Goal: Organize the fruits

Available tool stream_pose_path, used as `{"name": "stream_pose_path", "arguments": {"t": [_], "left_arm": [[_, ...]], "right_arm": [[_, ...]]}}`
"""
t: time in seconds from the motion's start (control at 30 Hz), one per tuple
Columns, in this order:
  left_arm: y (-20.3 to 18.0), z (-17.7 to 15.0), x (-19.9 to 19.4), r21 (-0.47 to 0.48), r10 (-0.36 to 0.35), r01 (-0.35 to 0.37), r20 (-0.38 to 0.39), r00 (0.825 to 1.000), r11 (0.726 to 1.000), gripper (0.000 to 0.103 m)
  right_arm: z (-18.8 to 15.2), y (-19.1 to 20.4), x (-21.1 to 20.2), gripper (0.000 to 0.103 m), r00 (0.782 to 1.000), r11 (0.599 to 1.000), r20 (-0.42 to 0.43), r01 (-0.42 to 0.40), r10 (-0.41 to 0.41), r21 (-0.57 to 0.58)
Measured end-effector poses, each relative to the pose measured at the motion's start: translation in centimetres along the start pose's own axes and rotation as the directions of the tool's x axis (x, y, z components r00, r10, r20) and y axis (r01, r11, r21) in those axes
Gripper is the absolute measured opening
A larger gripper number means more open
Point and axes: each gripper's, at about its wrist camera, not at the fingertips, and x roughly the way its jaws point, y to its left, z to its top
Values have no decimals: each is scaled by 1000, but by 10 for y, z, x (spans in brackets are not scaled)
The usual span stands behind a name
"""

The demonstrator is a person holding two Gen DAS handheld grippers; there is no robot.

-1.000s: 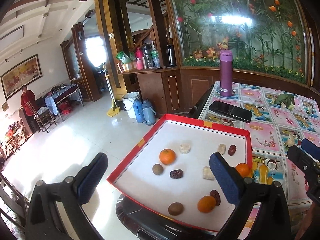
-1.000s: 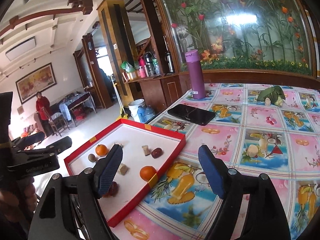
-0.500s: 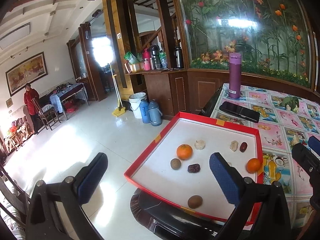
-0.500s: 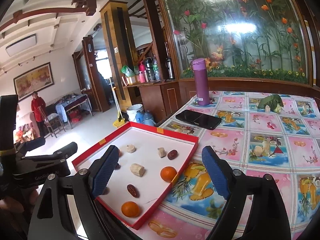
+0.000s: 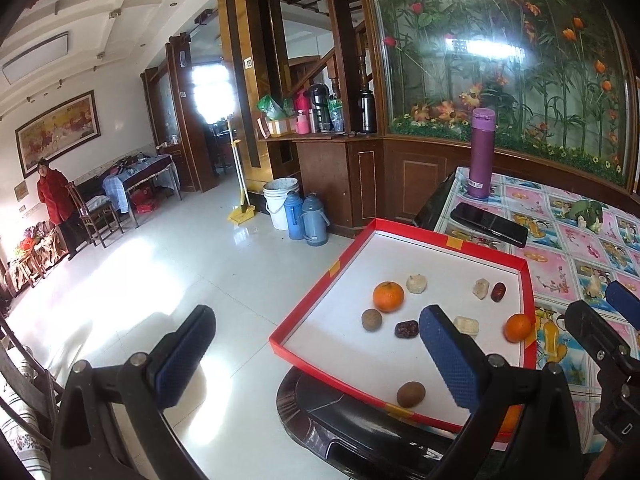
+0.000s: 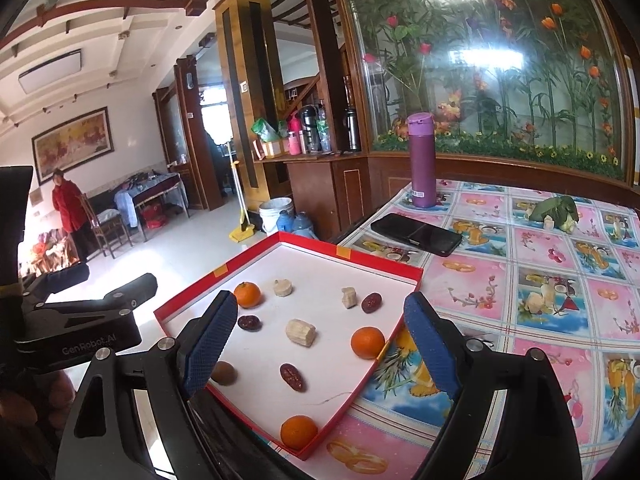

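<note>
Fruit-print tablecloth fills the right; a red tray at centre holds oranges and dates. Both the left gripper and right gripper gape empty. Only the right view shows the bottom-corner orange unobstructed.

Three oranges lie in the one red tray, with three dark red dates, three pale chunks and two brown round fruits. On the far table stand one purple flask and one black phone.
</note>
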Motion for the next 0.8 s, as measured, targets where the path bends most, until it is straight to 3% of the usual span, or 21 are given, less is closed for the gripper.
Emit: {"name": "stream_pose_path", "arguments": {"t": [0.8], "left_arm": [[16,-7,-8,-5,34,-34,18,999,999,103]], "right_arm": [[-5,10,0,85,1000,1000,-18,3,-3,-7]]}}
